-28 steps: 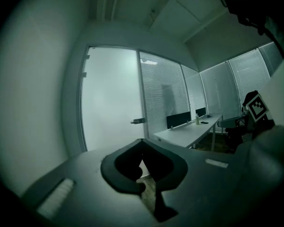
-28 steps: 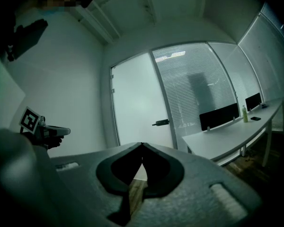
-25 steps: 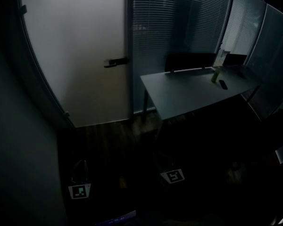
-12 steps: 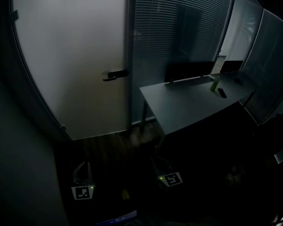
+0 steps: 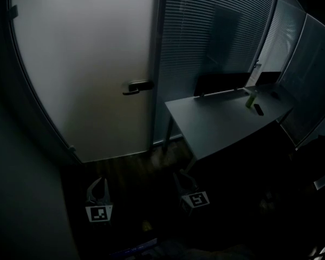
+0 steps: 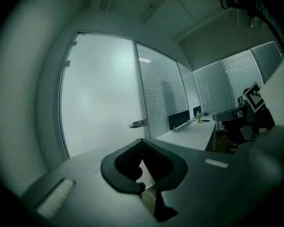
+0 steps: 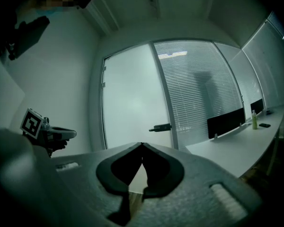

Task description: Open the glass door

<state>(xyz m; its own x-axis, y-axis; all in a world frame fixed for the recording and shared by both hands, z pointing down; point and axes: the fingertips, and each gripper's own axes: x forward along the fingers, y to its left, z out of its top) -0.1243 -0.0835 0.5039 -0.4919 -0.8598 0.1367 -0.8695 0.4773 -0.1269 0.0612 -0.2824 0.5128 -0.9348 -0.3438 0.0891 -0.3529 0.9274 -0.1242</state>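
the frosted glass door [image 5: 86,64] stands shut in its frame, the palest thing in a dim room. its dark lever door handle [image 5: 138,86] sits level at the door's right edge, about halfway up, and two small hinges [image 5: 13,11] show on the door's left edge. directly right of the door runs a glass wall with closed blinds [image 5: 216,31]. further right of the door, against that wall, stands a pale tabletop [image 5: 222,118]. it carries a low dark divider screen [image 5: 222,83] along the side nearest the wall, and a small green bottle [image 5: 251,98] with a dark flat thing [image 5: 259,110] just beside it at the end farthest from the door. both tongs are held low over the dark wooden floor [image 5: 130,164] in front of the door, well apart from it and from its handle, touching nothing. the left tongs [image 5: 99,184] hang before the door's lower left part. in the left gripper view their tips meet, fully closed with nothing between them, and they face the door with the handle ahead and a little above the tips. the right tongs [image 5: 180,179] hang before the door's right edge, well apart from the left pair. in the right gripper view their tips are likewise pressed together and hold nothing, with the handle slightly right of and above the tips.
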